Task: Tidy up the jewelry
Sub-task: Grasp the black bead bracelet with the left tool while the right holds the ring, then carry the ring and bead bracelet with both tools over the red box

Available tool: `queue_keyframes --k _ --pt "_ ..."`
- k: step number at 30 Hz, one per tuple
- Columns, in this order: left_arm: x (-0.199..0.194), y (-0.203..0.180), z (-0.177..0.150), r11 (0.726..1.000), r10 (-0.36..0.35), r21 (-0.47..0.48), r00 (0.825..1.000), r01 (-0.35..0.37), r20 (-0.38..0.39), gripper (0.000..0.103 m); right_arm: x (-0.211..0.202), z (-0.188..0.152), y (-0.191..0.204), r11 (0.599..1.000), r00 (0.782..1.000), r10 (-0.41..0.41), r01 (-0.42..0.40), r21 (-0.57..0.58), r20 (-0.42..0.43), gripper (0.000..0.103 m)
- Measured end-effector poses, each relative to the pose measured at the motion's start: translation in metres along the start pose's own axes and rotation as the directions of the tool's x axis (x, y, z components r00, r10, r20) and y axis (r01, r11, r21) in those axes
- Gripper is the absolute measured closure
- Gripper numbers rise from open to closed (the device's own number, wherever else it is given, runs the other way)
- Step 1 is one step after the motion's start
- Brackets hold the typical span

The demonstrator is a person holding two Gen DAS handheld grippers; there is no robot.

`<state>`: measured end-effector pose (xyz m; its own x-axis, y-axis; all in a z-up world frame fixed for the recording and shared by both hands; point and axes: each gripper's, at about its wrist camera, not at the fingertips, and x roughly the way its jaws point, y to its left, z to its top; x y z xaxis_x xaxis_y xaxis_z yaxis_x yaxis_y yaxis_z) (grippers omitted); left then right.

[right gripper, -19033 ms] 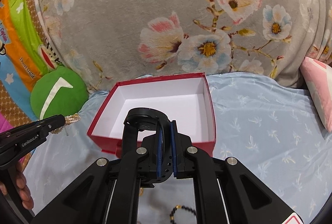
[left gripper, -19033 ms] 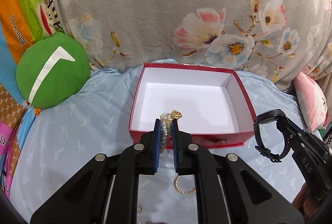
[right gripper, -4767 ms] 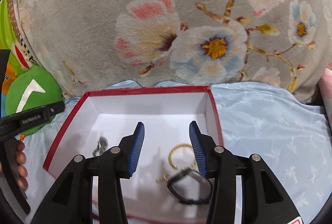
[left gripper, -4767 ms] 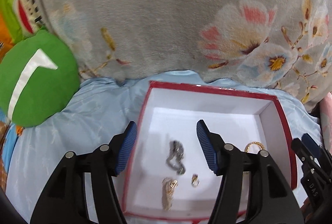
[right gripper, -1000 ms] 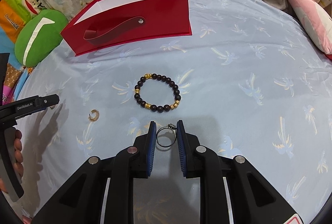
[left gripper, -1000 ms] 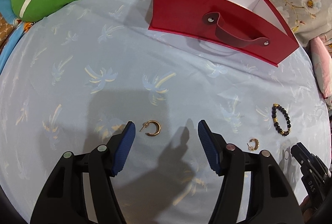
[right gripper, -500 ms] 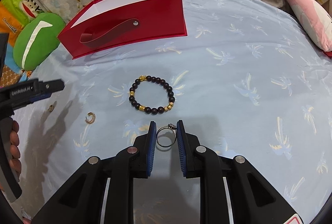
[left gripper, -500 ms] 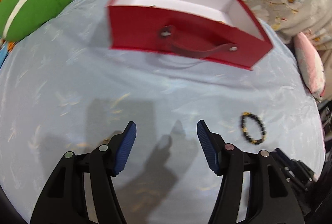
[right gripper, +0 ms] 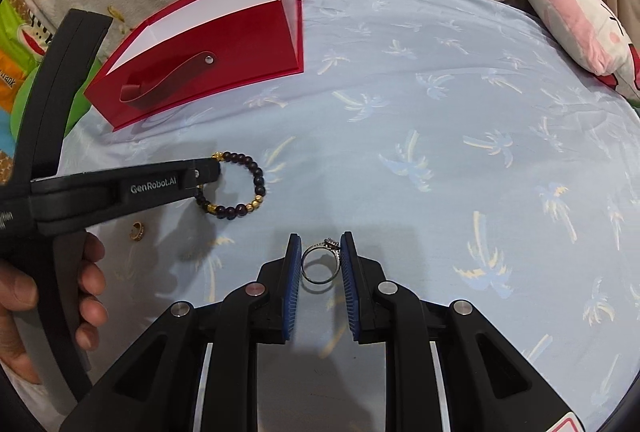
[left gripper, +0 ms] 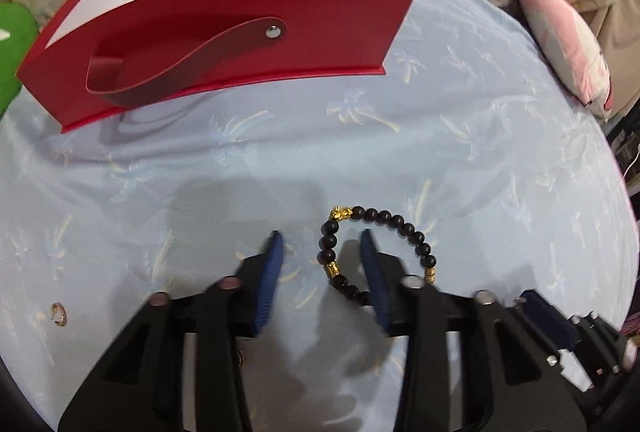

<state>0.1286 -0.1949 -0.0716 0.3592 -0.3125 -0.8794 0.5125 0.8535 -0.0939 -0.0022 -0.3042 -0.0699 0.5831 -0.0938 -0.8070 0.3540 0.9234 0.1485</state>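
1. White lettering reading "GenRobot.AI" runs along the side of the left gripper (right gripper: 214, 172), seen from the right wrist; part of a word ending in "tion" shows further back on its handle, where a hand (right gripper: 48, 296) grips it.
2. At the far left edge of the right wrist view, a colourful cushion (right gripper: 10, 72) carries letters ending "ank"; the rest is cut off.
3. The left gripper (left gripper: 320, 256) has its jaws closing, still apart, with the left side of the black-and-gold bead bracelet (left gripper: 404, 224) lying between them on the pale blue palm-print bedsheet (left gripper: 480, 160); the pads do not press on the beads.
4. A second ago these jaws stood wider over a gold hoop earring; now the left gripper has swung across to the bracelet, and a gold earring (left gripper: 59, 313) lies well off to its left.
5. The right gripper (right gripper: 320, 252) is narrowly closed on a silver ring (right gripper: 320, 266), stone uppermost, exactly as a second ago.
6. The red gift box (left gripper: 224, 32), white inside with a strap handle on its front, sits ahead of both grippers, larger in the left wrist view than before.
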Motion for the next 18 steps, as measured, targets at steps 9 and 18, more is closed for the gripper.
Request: queue_keyframes --k 9,18 --pt "-0.03 0.017 -0.009 0.999 -0.012 -0.035 0.999 0.013 0.038 0.096 -0.002 0.007 0.005 1.0 1.0 0.021 -0.02 -0.01 0.016 0.085" --pt "-0.091 0.067 -0.023 0.991 0.021 -0.137 0.994 -0.006 0.111 0.096 -0.011 0.029 0.047 0.993 0.994 0.09 -0.085 -0.077 0.06 0.085"
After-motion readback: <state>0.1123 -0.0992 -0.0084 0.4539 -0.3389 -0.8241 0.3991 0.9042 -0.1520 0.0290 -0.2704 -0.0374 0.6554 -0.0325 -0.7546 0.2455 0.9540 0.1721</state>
